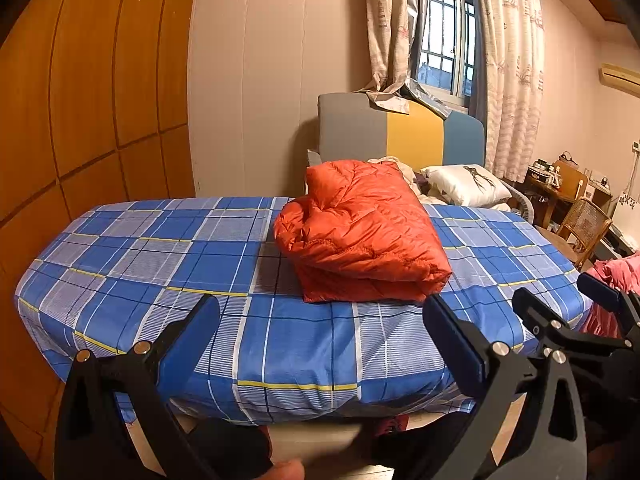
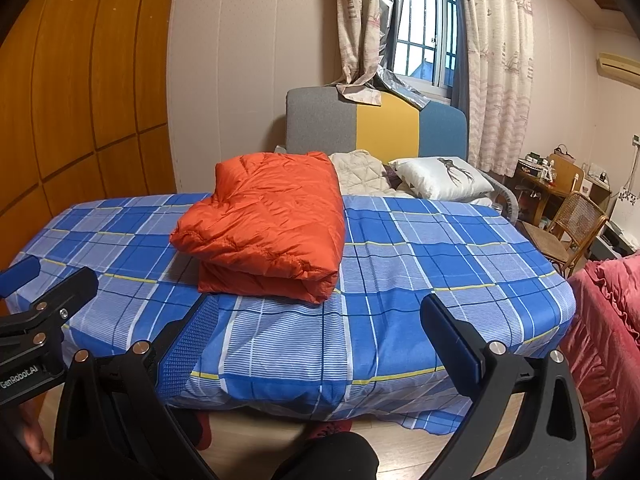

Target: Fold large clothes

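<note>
One folded orange jacket [image 1: 360, 232] lies lengthwise toward the headboard [image 1: 400, 132]; each hand-held gripper, left [image 1: 320, 332] and right [image 2: 320, 332], gapes empty

Warm, yellowish indoor light fills the room, and both views are fairly bright. Cool bluish daylight shows through the window [image 1: 446, 36], slightly overexposed. The folded jacket [image 2: 264, 224] casts a soft shadow on the bed [image 2: 440, 256]. Fisheye distortion bends the wardrobe [image 1: 80, 100] and walls; the corners go dark. The nearest foreground looks slightly blurred.
</note>
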A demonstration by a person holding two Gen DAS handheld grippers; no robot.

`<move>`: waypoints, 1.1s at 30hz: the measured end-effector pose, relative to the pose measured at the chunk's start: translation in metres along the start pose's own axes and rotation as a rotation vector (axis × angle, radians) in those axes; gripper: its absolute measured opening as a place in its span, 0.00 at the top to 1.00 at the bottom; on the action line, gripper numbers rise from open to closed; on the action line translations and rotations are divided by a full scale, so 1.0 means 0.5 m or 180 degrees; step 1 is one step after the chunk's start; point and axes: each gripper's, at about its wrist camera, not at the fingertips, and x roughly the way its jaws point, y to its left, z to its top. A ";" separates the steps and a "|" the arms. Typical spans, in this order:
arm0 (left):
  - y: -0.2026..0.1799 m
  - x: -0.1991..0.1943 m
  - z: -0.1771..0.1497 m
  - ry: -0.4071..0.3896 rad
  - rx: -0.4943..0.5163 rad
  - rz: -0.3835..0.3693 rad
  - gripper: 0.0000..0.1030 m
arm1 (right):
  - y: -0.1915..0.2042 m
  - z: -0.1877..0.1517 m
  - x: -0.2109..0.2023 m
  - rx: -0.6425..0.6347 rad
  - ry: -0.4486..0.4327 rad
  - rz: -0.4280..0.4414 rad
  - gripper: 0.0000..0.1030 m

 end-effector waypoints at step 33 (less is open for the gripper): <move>-0.009 -0.005 0.005 0.0016 -0.0009 0.0004 0.02 | 0.001 -0.001 -0.002 -0.0050 -0.0013 -0.0003 0.03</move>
